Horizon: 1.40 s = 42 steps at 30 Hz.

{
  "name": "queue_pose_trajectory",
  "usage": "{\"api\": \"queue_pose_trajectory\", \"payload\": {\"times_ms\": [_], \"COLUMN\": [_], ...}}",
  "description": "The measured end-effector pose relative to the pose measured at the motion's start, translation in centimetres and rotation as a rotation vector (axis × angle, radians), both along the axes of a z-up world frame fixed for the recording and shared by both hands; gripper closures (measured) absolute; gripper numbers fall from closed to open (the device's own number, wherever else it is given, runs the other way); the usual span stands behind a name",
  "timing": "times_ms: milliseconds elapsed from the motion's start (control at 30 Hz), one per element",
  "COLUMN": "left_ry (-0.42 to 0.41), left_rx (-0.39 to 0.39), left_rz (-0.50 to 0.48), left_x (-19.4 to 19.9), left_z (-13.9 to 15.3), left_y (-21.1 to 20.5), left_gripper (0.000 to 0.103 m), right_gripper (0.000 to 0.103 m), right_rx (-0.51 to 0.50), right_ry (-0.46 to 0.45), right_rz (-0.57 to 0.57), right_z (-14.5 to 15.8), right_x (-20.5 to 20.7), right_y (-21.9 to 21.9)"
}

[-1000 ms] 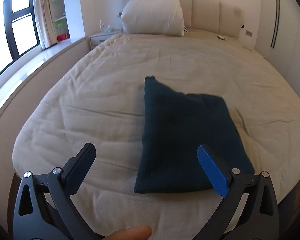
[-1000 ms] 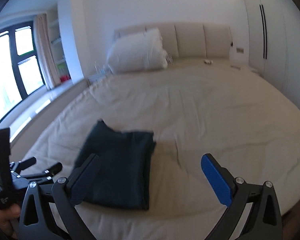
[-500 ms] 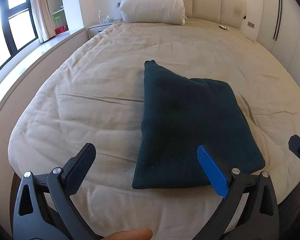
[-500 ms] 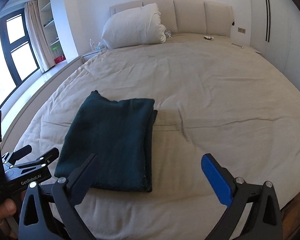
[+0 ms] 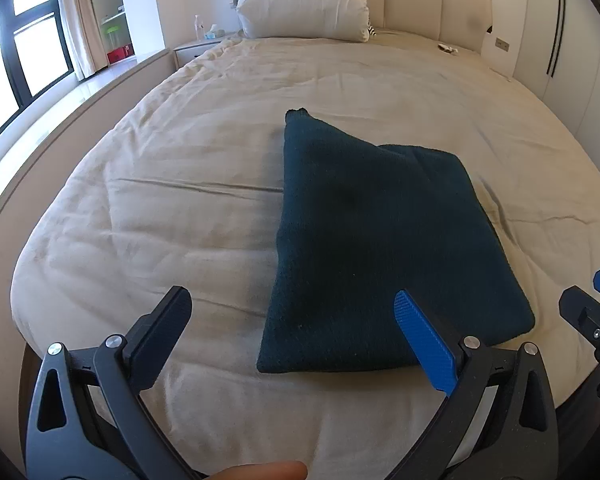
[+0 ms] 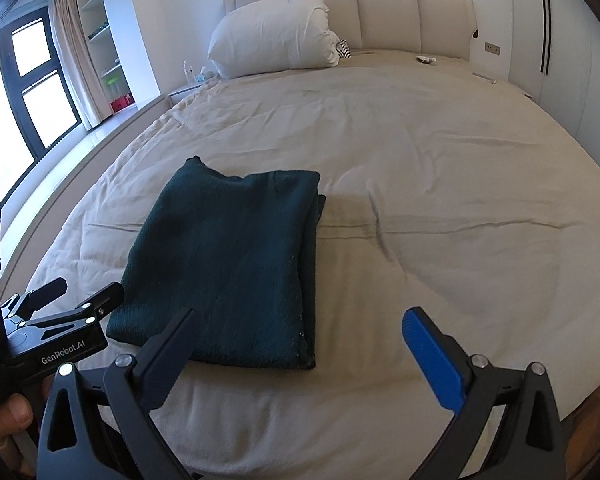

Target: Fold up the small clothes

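A dark teal knit garment [image 5: 376, 240] lies folded into a flat rectangle on the beige bed [image 5: 180, 200], near its foot end. My left gripper [image 5: 296, 316] hovers open just before the garment's near left corner, holding nothing. In the right wrist view the same garment [image 6: 228, 264] sits left of centre, its stacked layers showing along the right edge. My right gripper [image 6: 304, 328] is open and empty, level with the garment's near right corner. The left gripper [image 6: 60, 300] shows at the left edge of that view, and the right gripper's tips [image 5: 592, 308] show at the right edge of the left wrist view.
A big white pillow [image 5: 304, 0] rests against the padded headboard [image 5: 432, 4]. A nightstand [image 5: 196, 46] with bottles stands at the bed's far left, beside a window ledge [image 5: 60, 120]. White wardrobe doors [image 5: 572, 60] line the right wall. A small object [image 6: 426, 59] lies near the headboard.
Both grippers have come lower and closer to the bed, so the garment looks larger and sharper. The garment has not moved. Both grippers stayed open.
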State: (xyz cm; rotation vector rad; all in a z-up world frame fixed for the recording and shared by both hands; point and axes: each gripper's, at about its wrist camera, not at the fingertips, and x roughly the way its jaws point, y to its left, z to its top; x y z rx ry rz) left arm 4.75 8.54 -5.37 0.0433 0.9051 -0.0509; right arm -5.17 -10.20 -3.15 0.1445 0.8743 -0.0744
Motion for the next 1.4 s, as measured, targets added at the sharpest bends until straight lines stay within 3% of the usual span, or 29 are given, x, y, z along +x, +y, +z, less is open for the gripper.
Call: {"api": "queue_pose_trajectory", "payload": {"times_ms": [1400], "left_ry": [0.002], "left_rx": [-0.003], "left_rz": [0.001], "left_x": [-0.11], "left_z": [-0.18], "left_y": [-0.09], "left_gripper": [0.000], "right_gripper": [0.000], "right_rx": [0.004], "right_ry": [0.015], "right_rz": [-0.006], "right_z": [-0.30], "right_x": [-0.07], "right_y": [-0.34]}}
